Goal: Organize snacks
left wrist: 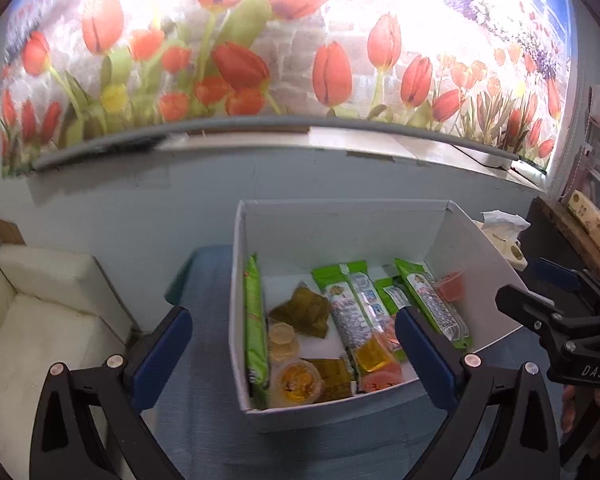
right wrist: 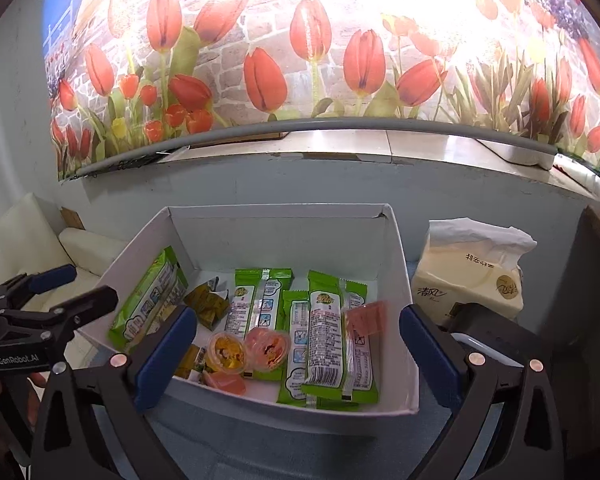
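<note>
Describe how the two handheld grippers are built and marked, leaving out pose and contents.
Both match: black plastic frames with triangular cut-outs and round silver screws at the joints, ending in two fingers faced with blue pads. The left gripper carries white lettering "GenRobot.AI" on its side, seen from the right wrist. The right gripper carries white "DAS", seen from the left wrist. No cables show. A bare hand shows beneath the left one, no sleeve visible.

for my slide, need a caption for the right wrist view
Open right gripper above white cardboard box of green snack packets.

white box (right wrist: pixel 384 236) – green-and-white snack packs (right wrist: pixel 332 336), orange and pink jelly cups (right wrist: pixel 226 354); red tulip-print backdrop (right wrist: pixel 300 52).
</note>
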A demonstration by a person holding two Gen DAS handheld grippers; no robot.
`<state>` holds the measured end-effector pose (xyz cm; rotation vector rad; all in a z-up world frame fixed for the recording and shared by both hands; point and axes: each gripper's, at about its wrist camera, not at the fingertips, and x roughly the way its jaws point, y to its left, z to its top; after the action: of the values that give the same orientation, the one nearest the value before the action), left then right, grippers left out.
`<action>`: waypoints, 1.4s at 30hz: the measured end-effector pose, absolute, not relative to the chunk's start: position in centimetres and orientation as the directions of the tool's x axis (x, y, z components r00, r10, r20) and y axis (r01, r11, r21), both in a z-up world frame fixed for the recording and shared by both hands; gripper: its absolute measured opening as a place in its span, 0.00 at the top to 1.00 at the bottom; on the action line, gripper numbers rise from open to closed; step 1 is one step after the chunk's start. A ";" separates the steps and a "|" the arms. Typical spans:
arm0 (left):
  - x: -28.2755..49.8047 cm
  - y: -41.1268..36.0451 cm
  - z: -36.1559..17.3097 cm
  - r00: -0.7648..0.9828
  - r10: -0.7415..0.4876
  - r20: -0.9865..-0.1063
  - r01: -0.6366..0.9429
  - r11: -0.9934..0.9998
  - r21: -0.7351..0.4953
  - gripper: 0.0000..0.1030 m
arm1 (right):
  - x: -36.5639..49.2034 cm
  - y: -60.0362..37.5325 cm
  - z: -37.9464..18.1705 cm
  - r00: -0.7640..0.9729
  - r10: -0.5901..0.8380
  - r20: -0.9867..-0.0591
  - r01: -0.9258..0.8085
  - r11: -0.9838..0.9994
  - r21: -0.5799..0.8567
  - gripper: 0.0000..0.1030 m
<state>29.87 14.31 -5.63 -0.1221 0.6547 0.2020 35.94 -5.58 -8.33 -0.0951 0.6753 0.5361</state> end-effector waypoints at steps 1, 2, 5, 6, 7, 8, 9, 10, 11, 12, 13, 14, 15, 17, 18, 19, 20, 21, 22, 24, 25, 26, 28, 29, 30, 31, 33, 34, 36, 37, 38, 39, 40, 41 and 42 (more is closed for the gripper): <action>29.2 14.0 -5.2 0.785 0.167 -0.596 -0.231 0.973 -0.031 0.00 | 35.3 -5.5 -8.3 0.664 0.421 -0.618 -0.500 0.865 0.053 0.00; 28.6 13.7 -4.8 0.790 0.183 -0.585 -0.236 0.972 -0.015 0.00 | 34.8 -5.4 -8.2 0.675 0.410 -0.613 -0.498 0.867 0.032 0.00; 27.0 13.0 -3.7 0.794 0.217 -0.567 -0.256 0.967 0.012 0.00 | 33.1 -5.7 -7.9 0.704 0.374 -0.604 -0.484 0.874 -0.024 0.00; 26.1 12.6 -3.3 0.803 0.226 -0.552 -0.258 0.966 0.019 0.00 | 32.5 -5.8 -7.7 0.708 0.360 -0.607 -0.476 0.879 -0.033 0.00; 24.9 12.2 -2.8 0.818 0.230 -0.528 -0.254 0.967 0.028 0.00 | 31.6 -6.2 -7.5 0.715 0.341 -0.611 -0.464 0.885 -0.048 0.00; 23.3 11.6 -2.2 0.841 0.239 -0.485 -0.253 0.967 0.038 0.00 | 30.9 -6.4 -7.3 0.728 0.327 -0.602 -0.453 0.889 -0.065 0.00; 22.0 11.1 -1.8 0.855 0.255 -0.451 -0.264 0.963 0.044 0.00 | 29.8 -6.8 -6.9 0.750 0.309 -0.584 -0.438 0.895 -0.089 0.00; 20.4 10.6 -1.2 0.862 0.275 -0.425 -0.282 0.958 0.047 0.00 | 28.5 -7.3 -6.5 0.771 0.305 -0.559 -0.429 0.897 -0.102 0.00; 19.4 10.3 -0.8 0.864 0.282 -0.418 -0.291 0.956 0.044 0.00 | 27.3 -7.9 -6.0 0.780 0.314 -0.541 -0.430 0.898 -0.099 0.00; 18.5 9.9 -0.6 0.864 0.283 -0.417 -0.295 0.955 0.036 0.00 | 26.7 -8.4 -5.7 0.778 0.326 -0.537 -0.434 0.897 -0.084 0.00; 17.6 9.7 -0.3 0.862 0.276 -0.425 -0.294 0.956 0.025 0.00 | 25.9 -9.0 -5.3 0.764 0.346 -0.545 -0.442 0.895 -0.053 0.00; 16.6 9.4 0.0 0.866 0.258 -0.428 -0.283 0.959 0.005 0.00 | 25.2 -9.6 -5.0 0.749 0.361 -0.556 -0.450 0.893 -0.026 0.00; 15.7 9.1 0.2 0.871 0.244 -0.426 -0.274 0.962 -0.010 0.00 | 24.3 -10.1 -4.6 0.753 0.365 -0.547 -0.451 0.892 -0.026 0.00; 13.9 8.4 0.7 0.871 0.233 -0.432 -0.270 0.963 -0.025 0.00 | 22.3 -10.8 -3.8 0.788 0.339 -0.514 -0.435 0.897 -0.077 0.00; 13.2 8.1 1.0 0.869 0.233 -0.437 -0.271 0.962 -0.026 0.00 | 21.4 -11.2 -3.4 0.797 0.330 -0.505 -0.431 0.897 -0.094 0.00; 12.2 7.7 1.3 0.868 0.233 -0.439 -0.270 0.962 -0.024 0.00 | 20.3 -11.7 -3.0 0.797 0.336 -0.503 -0.435 0.896 -0.090 0.00; 11.4 7.5 1.6 0.868 0.238 -0.436 -0.276 0.961 -0.024 0.00 | 19.6 -12.1 -2.7 0.790 0.346 -0.505 -0.442 0.894 -0.079 0.00; 10.6 7.3 1.9 0.868 0.243 -0.434 -0.283 0.959 -0.029 0.00 | 18.7 -12.6 -2.4 0.784 0.362 -0.504 -0.454 0.888 -0.069 0.00; 9.8 7.1 2.1 0.869 0.231 -0.438 -0.276 0.960 -0.043 0.00 | 17.7 -13.0 -2.1 0.782 0.376 -0.497 -0.467 0.881 -0.069 0.00; 8.2 6.7 2.5 0.870 0.183 -0.458 -0.244 0.967 -0.076 0.00 | 16.1 -13.4 -1.8 0.795 0.361 -0.487 -0.466 0.878 -0.110 0.00; 7.7 6.6 2.5 0.866 0.166 -0.472 -0.233 0.969 -0.087 0.00 | 15.4 -13.7 -1.8 0.809 0.333 -0.485 -0.443 0.887 -0.129 0.00; 7.1 6.4 2.5 0.862 0.156 -0.482 -0.227 0.970 -0.091 0.00 | 14.7 -14.2 -1.7 0.827 0.306 -0.472 -0.413 0.900 -0.139 0.00; 6.0 5.8 2.5 0.853 0.163 -0.495 -0.232 0.969 -0.081 0.00 | 13.7 -15.2 -1.4 0.838 0.295 -0.459 -0.384 0.917 -0.112 0.00; 5.5 5.5 2.5 0.849 0.171 -0.499 -0.240 0.968 -0.076 0.00 | 13.4 -15.8 -1.3 0.819 0.321 -0.475 -0.399 0.914 -0.072 0.00; 5.1 5.2 2.5 0.846 0.172 -0.504 -0.239 0.968 -0.071 0.00 | 13.2 -16.0 -1.3 0.801 0.345 -0.489 -0.416 0.908 -0.041 0.00; 4.6 4.8 2.4 0.843 0.161 -0.514 -0.227 0.972 -0.067 0.00 | 12.8 -16.4 -1.2 0.766 0.392 -0.509 -0.451 0.892 0.008 0.00; 4.1 4.4 2.3 0.836 0.147 -0.529 -0.214 0.975 -0.067 0.00 | 11.8 -16.5 -1.1 0.729 0.446 -0.519 -0.493 0.868 0.054 0.00; 3.8 4.2 2.2 0.834 0.134 -0.536 -0.203 0.977 -0.071 0.00 | 11.2 -16.5 -0.9 0.724 0.454 -0.520 -0.499 0.864 0.059 0.00; 3.3 3.8 2.4 0.835 0.107 -0.539 -0.186 0.978 -0.095 0.00 | 10.1 -16.5 -0.7 0.725 0.458 -0.515 -0.505 0.861 0.056 0.00; 2.9 3.6 2.5 0.838 0.098 -0.536 -0.182 0.978 -0.106 0.00 | 9.7 -16.4 -0.6 0.722 0.462 -0.515 -0.510 0.858 0.055 0.00; 2.7 3.5 2.6 0.840 0.101 -0.533 -0.187 0.976 -0.109 0.00 | 9.3 -16.4 -0.5 0.713 0.473 -0.518 -0.519 0.852 0.064 0.00; 2.4 3.4 2.7 0.842 0.107 -0.529 -0.192 0.975 -0.109 0.00 | 9.0 -16.4 -0.4 0.700 0.491 -0.519 -0.531 0.843 0.082 0.00; 2.4 3.3 2.9 0.842 0.109 -0.529 -0.194 0.975 -0.108 0.00 | 8.8 -16.4 -0.3 0.691 0.504 -0.519 -0.541 0.836 0.091 0.00; 2.3 3.3 2.9 0.841 0.108 -0.530 -0.193 0.975 -0.108 0.00 | 8.5 -16.5 -0.2 0.685 0.514 -0.516 -0.549 0.830 0.099 0.00; 2.2 3.2 3.0 0.841 0.104 -0.531 -0.190 0.975 -0.110 0.00 | 8.3 -16.5 0.0 0.684 0.519 -0.512 -0.553 0.827 0.100 0.00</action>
<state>2.23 3.22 3.00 -0.1616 0.5502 0.1563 8.34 -16.52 -0.05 -0.0644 0.5533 0.6015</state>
